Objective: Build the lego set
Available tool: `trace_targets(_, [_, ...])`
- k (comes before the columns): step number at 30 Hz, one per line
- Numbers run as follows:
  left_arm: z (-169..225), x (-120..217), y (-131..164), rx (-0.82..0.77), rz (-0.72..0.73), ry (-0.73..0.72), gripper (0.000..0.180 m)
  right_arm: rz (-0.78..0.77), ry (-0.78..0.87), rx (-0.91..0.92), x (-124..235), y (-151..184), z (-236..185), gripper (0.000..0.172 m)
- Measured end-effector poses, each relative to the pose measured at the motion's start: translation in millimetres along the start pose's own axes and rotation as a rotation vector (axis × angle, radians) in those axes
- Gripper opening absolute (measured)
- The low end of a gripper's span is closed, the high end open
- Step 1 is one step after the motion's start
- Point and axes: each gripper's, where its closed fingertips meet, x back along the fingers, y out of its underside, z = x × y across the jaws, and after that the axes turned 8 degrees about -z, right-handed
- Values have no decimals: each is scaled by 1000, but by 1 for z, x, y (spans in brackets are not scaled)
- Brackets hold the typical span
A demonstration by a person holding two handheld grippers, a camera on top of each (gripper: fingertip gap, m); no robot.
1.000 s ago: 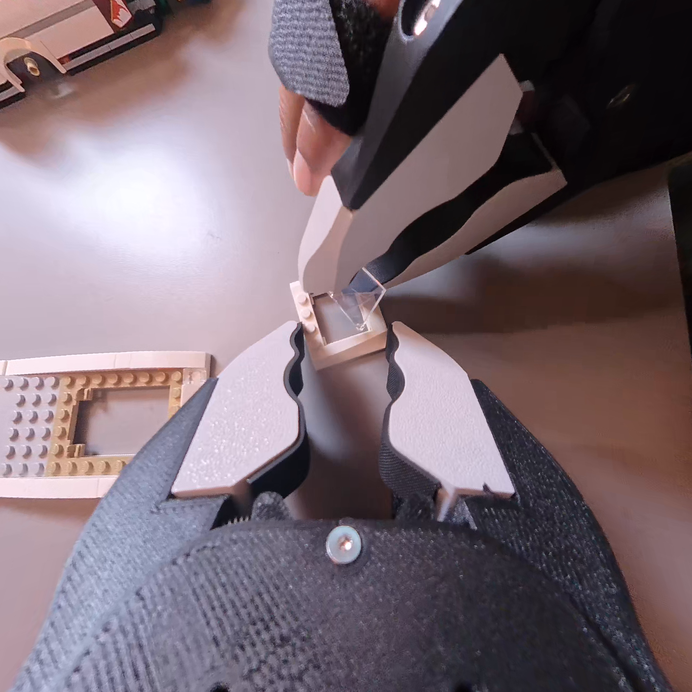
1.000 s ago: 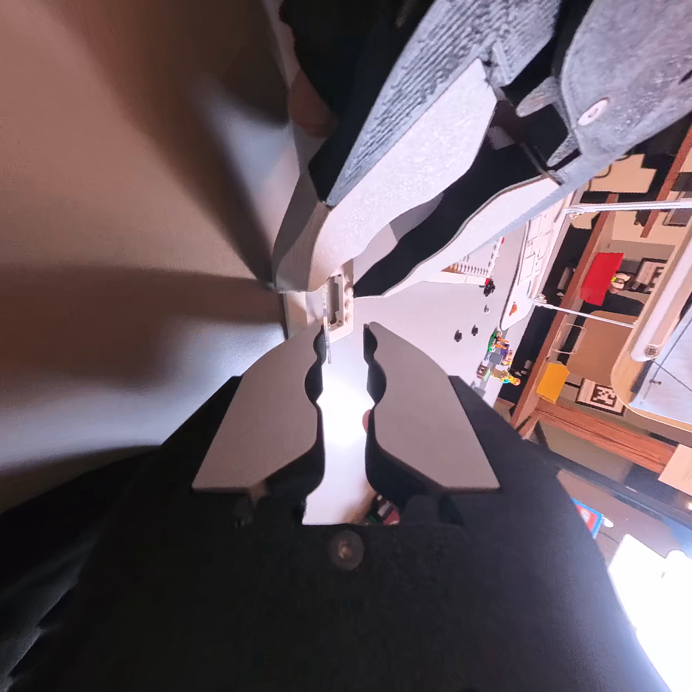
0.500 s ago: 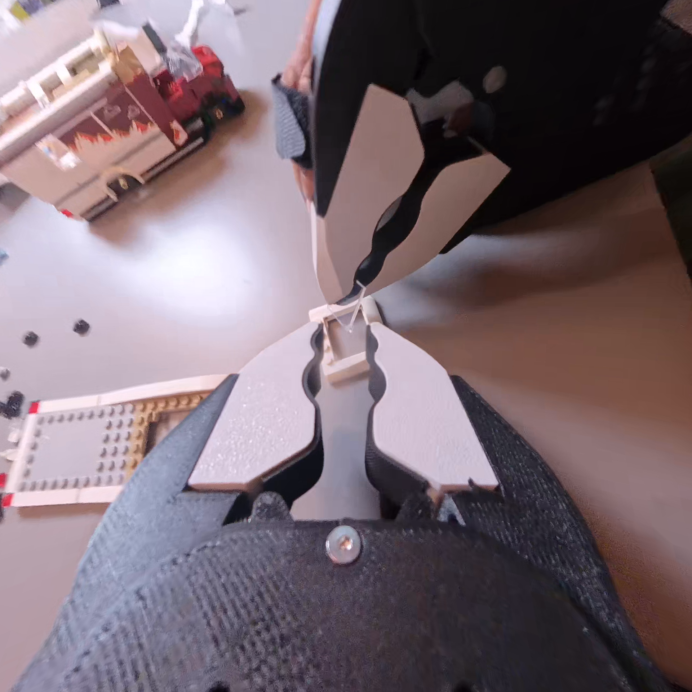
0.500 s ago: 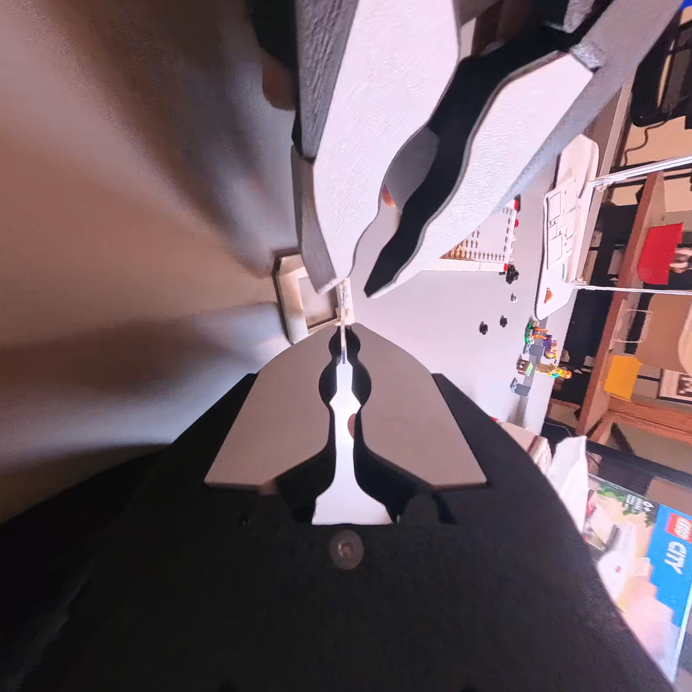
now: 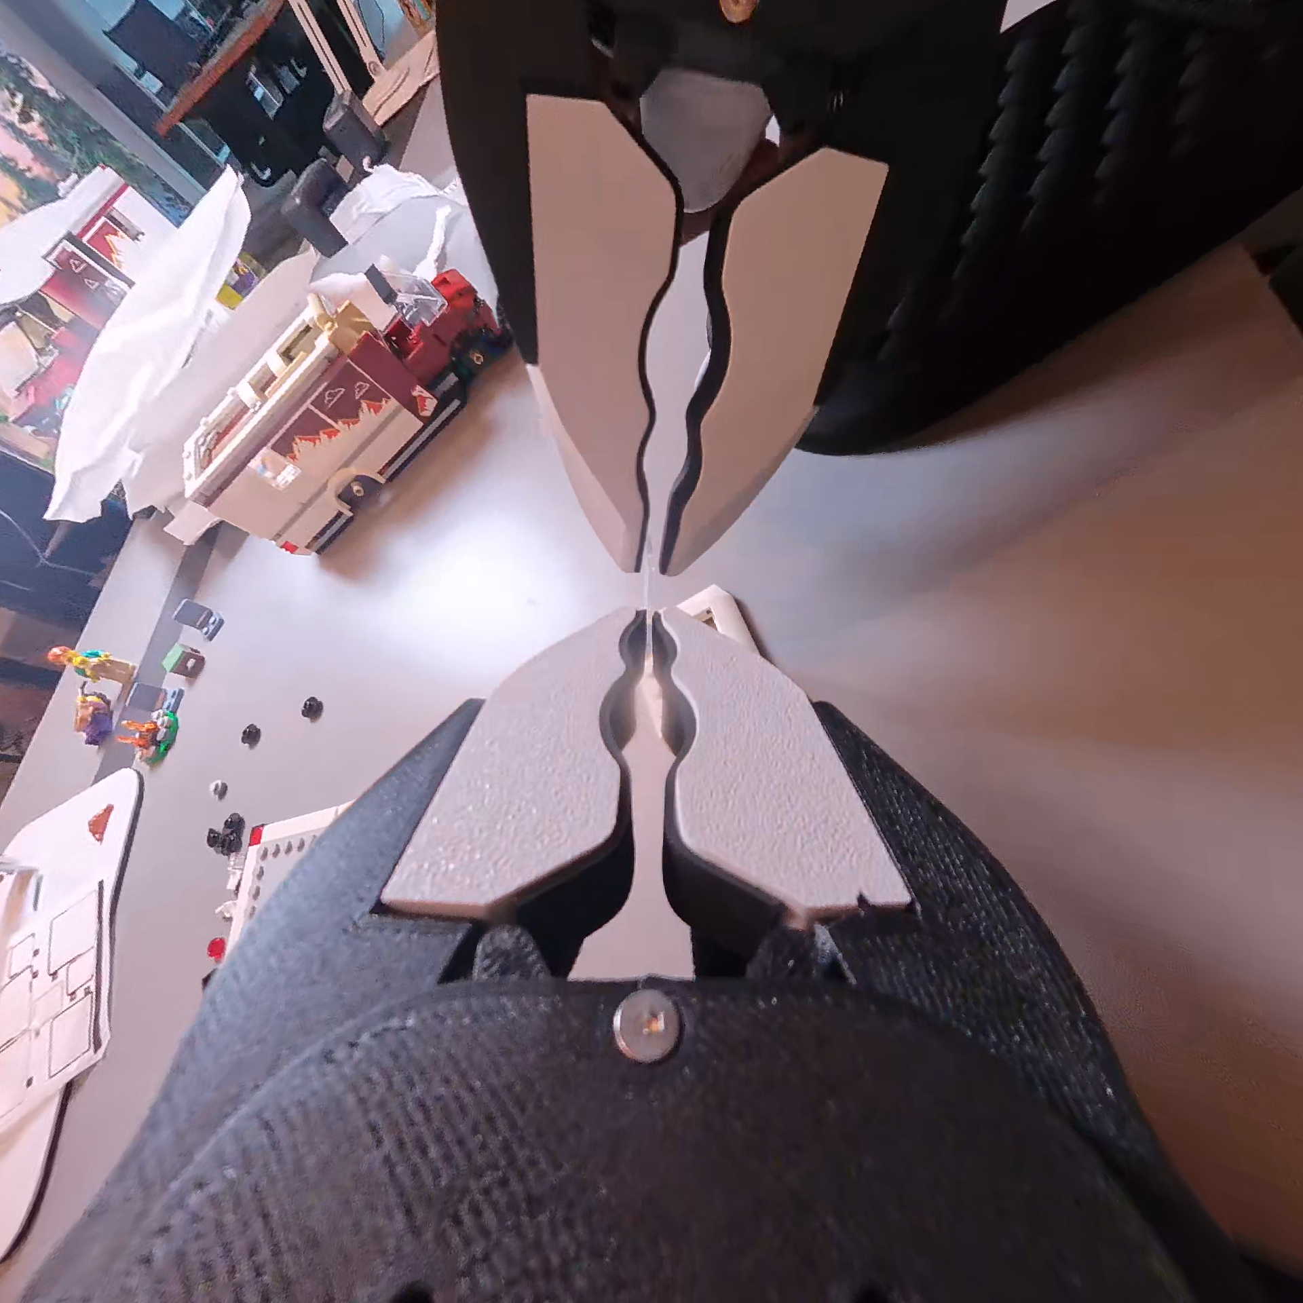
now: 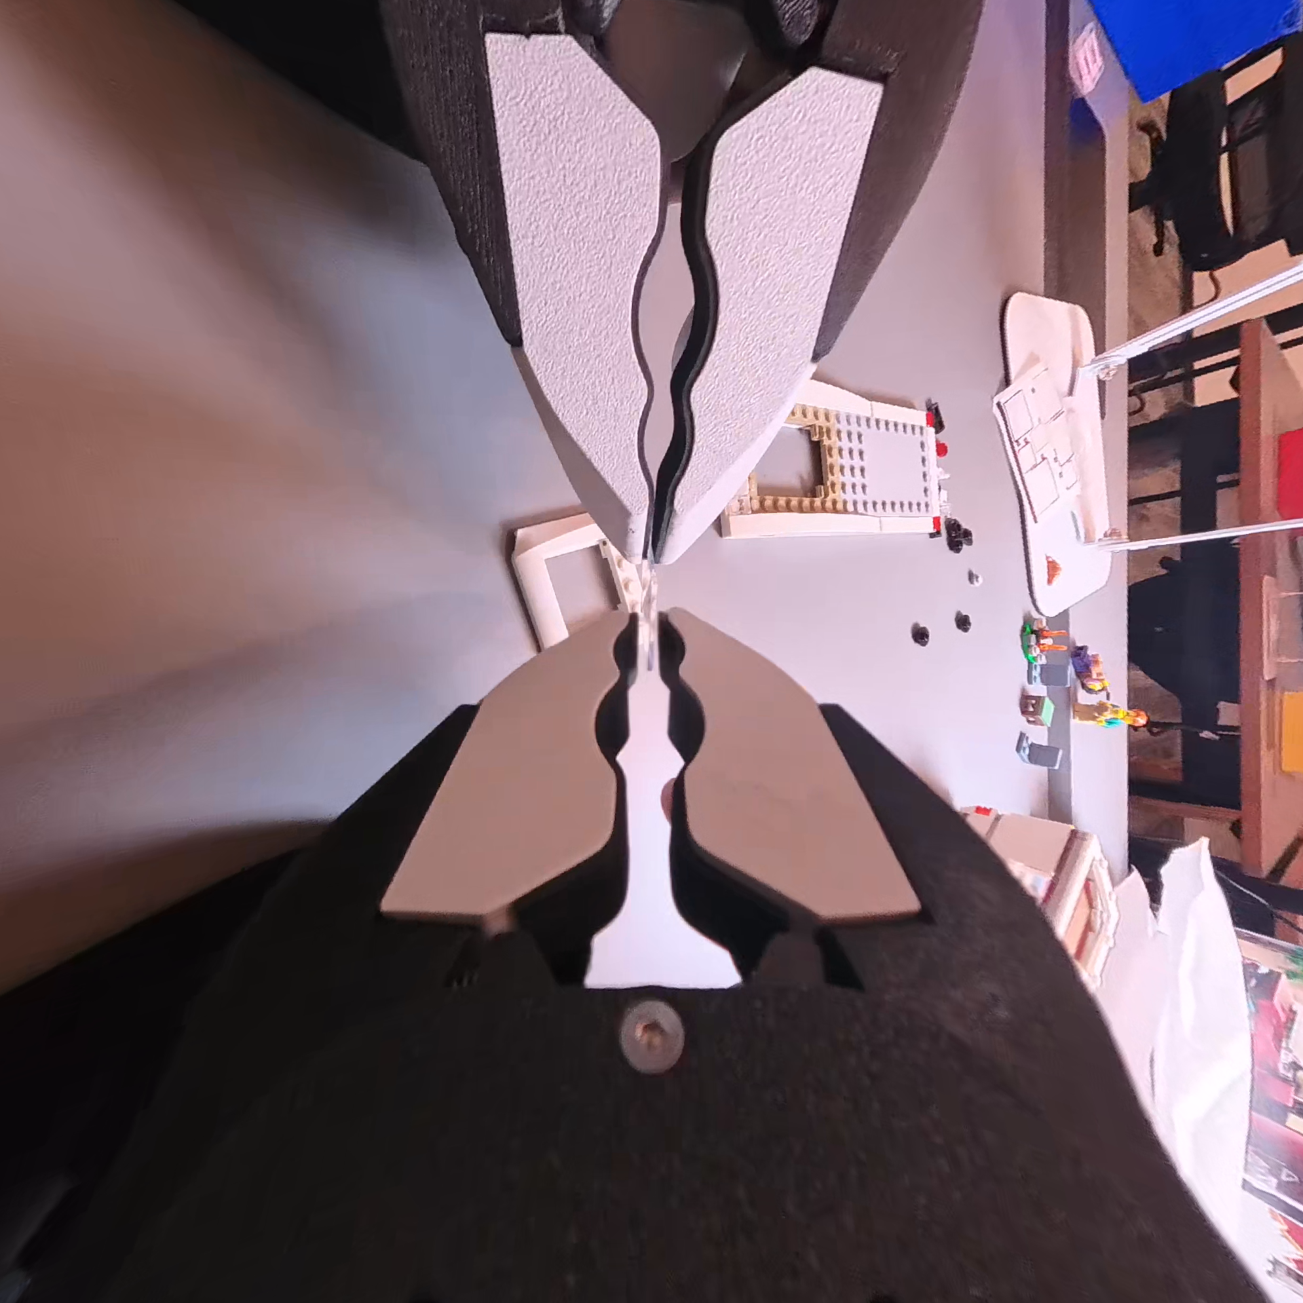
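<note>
Both grippers, left (image 5: 646, 615) and right (image 6: 652, 615), are being held tip to tip above the white window frame (image 6: 543, 578), each clamped on an opposite edge of the thin clear pane (image 5: 649, 589) stretched lengthwise between them.

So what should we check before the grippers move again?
1. Left gripper shut on the thin clear pane: ok.
2. Right gripper pressing the pane too: cannot tell. The pane sits between its tips, but the contact is too fine to see.
3. Pane edge-on, bridging both sets of tips: ok.
4. White frame lying on the table just under the tips: ok.
5. Pane clear of the frame: cannot tell.
6. Black bits well away from the tips: ok.
</note>
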Motion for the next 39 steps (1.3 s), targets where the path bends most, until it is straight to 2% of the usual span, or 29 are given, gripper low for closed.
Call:
trace_targets(5, [1,0,-1,-2,1,-5,1,8,21,10,0,0,0,1])
trace_targets(7, [1,0,1,49,-4,28,2,8,42,15,-2,0,1,1])
trace_targets(8, [1,0,3,92,-9,59,10,11,57,24,-3,-1,0,1])
trace_targets(11, [10,-4,16,221,-69,203,51,0,94,102,-7,-3,-5,1])
trace_targets(13, [14,-8,24,265,-105,245,58,-16,111,145,-11,-1,-7,1])
trace_targets(18, [17,-16,34,265,-192,246,49,-78,141,226,-20,7,-11,1])
trace_targets(22, [18,-17,35,282,-202,268,39,-143,151,267,-24,12,-12,1])
trace_targets(39, [19,-18,34,282,-211,267,34,-268,244,336,-27,19,-5,1])
